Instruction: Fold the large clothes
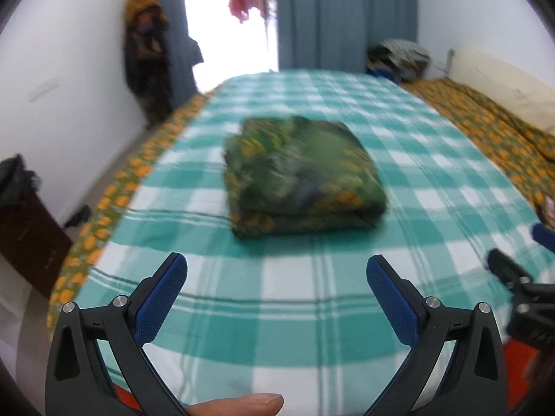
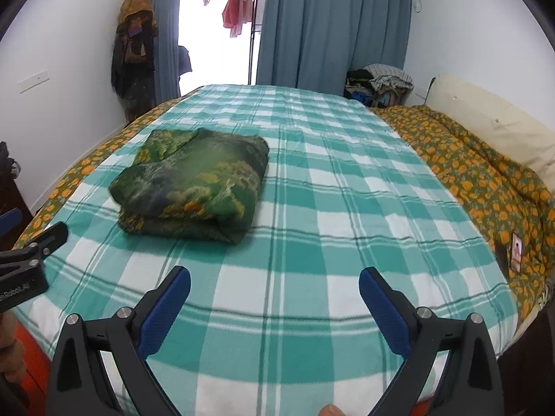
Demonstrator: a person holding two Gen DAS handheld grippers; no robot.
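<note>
A green garment with yellow-orange print [image 1: 301, 176] lies folded into a thick square bundle on the teal and white checked bed cover [image 1: 312, 294]. In the right wrist view the same folded garment [image 2: 194, 187] sits left of centre on the cover [image 2: 329, 208]. My left gripper [image 1: 276, 272] hovers open above the cover, short of the bundle, with nothing between its blue pads. My right gripper [image 2: 274, 282] is also open and empty, to the right of the bundle and nearer the bed's front edge. Each gripper shows at the edge of the other's view.
An orange-flowered quilt [image 2: 485, 187] and a cream pillow [image 2: 492, 121] lie along the bed's right side. Clothes are piled in the far right corner [image 2: 381, 81]. Coats hang on the left wall [image 2: 133, 52]. Blue curtains [image 2: 329, 24] frame a bright doorway.
</note>
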